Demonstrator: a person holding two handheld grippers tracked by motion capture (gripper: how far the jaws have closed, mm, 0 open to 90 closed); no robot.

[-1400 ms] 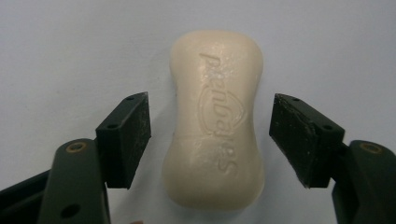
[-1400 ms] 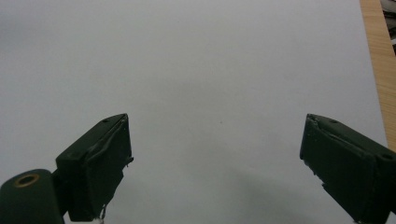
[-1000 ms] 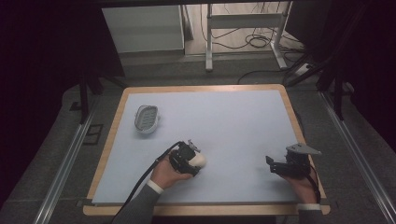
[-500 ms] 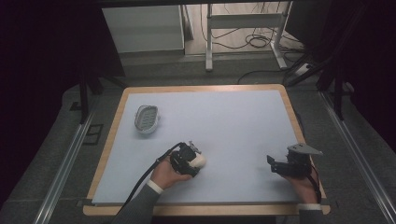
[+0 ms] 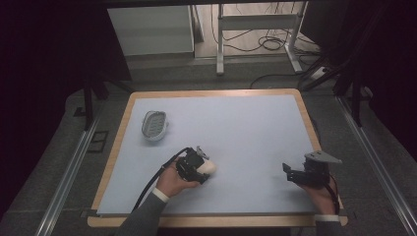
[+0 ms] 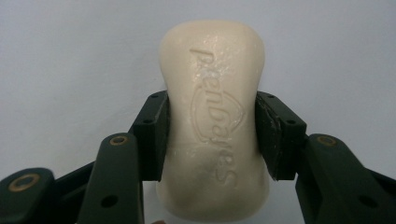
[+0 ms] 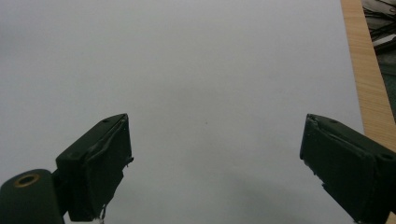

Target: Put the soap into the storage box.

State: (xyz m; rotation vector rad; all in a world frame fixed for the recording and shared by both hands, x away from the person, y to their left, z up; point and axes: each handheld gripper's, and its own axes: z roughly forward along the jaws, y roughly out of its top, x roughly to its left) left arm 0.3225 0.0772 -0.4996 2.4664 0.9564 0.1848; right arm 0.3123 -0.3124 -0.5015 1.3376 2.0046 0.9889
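cream soap bar [image 6: 215, 116], pale blue table [image 5: 246, 128]

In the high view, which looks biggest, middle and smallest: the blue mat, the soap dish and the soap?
1. The blue mat, by far the largest.
2. The soap dish.
3. The soap, though the left hand-held gripper covers part of it, so its full size is unsure. It sits nearer the camera than the dish.

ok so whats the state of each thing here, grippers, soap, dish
left gripper: shut on the soap bar, jaws pressing its two sides
soap bar: held, embossed face toward the camera
right gripper: open, nothing between its jaws
soap dish: empty, on the table's far left, apart from both grippers
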